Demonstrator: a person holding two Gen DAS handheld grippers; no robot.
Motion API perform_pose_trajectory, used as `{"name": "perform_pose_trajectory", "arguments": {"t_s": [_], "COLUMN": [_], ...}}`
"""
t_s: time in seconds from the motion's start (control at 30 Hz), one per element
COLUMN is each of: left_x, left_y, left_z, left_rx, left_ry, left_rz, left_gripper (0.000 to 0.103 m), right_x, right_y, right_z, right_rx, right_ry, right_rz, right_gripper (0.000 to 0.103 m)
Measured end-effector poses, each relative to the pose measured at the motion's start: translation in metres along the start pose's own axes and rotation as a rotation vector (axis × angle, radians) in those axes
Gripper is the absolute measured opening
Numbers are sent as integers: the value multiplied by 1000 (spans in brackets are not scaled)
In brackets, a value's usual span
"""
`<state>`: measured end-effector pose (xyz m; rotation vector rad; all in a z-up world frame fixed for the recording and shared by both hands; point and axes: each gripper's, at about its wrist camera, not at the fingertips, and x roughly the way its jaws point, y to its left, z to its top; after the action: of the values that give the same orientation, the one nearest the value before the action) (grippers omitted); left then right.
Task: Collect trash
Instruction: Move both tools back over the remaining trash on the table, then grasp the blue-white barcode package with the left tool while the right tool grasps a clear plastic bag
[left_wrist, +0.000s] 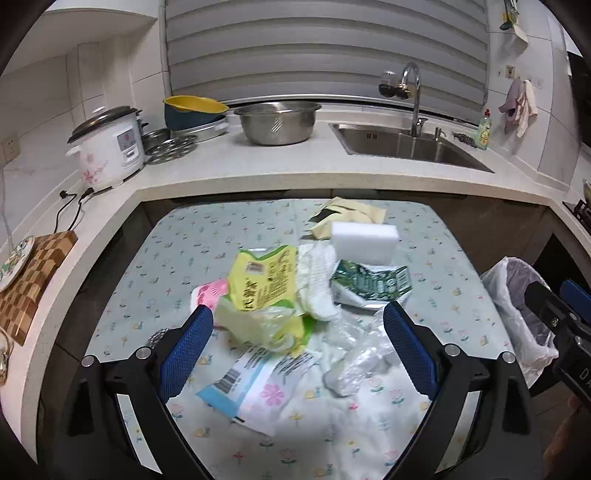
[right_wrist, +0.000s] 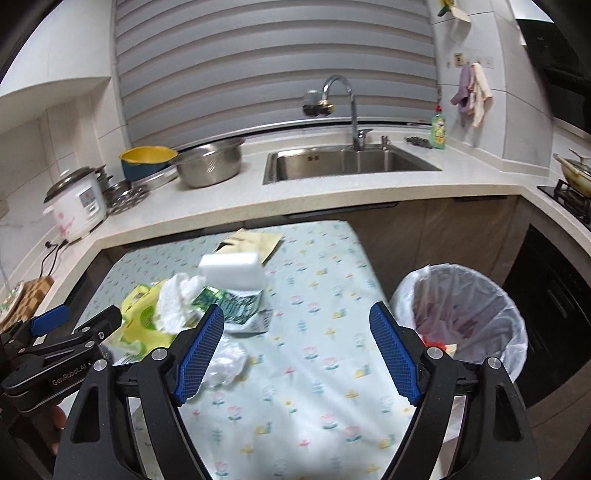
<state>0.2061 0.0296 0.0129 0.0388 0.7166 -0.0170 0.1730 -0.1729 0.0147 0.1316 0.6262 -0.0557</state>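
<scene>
The left gripper (left_wrist: 298, 325) hung spread wide and empty above the litter: a yellow wrapper (left_wrist: 264, 282) lay just ahead of its left finger, and crumpled clear plastic (left_wrist: 356, 356) beside its right finger. The right gripper (right_wrist: 297, 350) also gaped empty over the tablecloth (right_wrist: 314, 369), with the lined trash bin (right_wrist: 461, 314) just to its right and a white sponge (right_wrist: 232, 273) ahead-left.

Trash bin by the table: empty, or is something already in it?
Not empty. The right wrist view shows the lined trash bin holding red and yellowish scraps at the bottom of its white bag. How much is in it cannot be told.
</scene>
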Motion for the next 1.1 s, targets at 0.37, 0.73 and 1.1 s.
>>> {"name": "perform_pose_trajectory", "arguments": {"t_s": [0.37, 0.73, 1.1], "left_x": [25, 54, 86], "left_y": [54, 75, 69], "left_z": [-36, -60, -68], "left_rx": [-24, -94, -87], "left_ry": [69, 129, 181], "left_rz": [53, -6, -104], "left_gripper": [93, 93, 94], "right_x": [47, 104, 135], "right_y": [54, 80, 86], "right_z": [-37, -60, -68], "right_rx": [-17, -13, -9], "right_ry": [117, 227, 274], "right_rz": [39, 40, 39], "right_gripper": [84, 84, 84]}}
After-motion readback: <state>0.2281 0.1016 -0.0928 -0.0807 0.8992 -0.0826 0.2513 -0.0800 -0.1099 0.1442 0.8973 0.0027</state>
